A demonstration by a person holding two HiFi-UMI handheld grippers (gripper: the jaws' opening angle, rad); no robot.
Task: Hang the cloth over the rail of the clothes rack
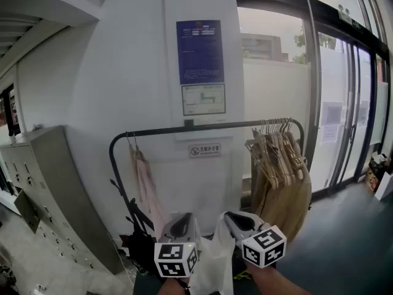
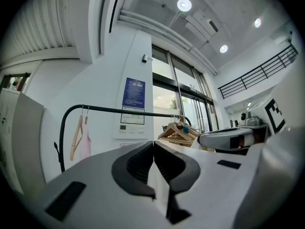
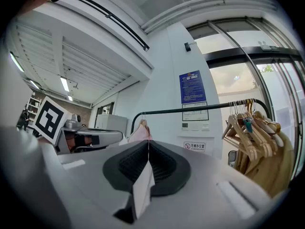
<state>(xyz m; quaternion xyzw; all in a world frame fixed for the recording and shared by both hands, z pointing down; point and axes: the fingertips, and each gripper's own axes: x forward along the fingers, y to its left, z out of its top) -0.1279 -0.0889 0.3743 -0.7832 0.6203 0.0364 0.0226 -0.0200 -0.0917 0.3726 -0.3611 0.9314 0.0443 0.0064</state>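
Observation:
A thin white cloth (image 1: 212,264) hangs between my two grippers at the bottom of the head view. My left gripper (image 1: 181,221) is shut on one edge of the cloth (image 2: 157,187). My right gripper (image 1: 236,219) is shut on the other edge of the cloth (image 3: 142,186). Both point up toward the black rail (image 1: 209,128) of the clothes rack, which stands ahead against the white wall. The rail (image 2: 133,111) shows above the left jaws, and the rail (image 3: 200,109) also runs above the right jaws. Both grippers are lower than the rail and short of it.
A pink garment (image 1: 145,186) on a hanger hangs at the rail's left end. Several wooden hangers (image 1: 277,149) and a tan garment (image 1: 293,204) crowd the right end. A grey locker cabinet (image 1: 52,189) stands at the left, glass doors (image 1: 344,115) at the right. Dark items (image 1: 138,244) lie under the rack.

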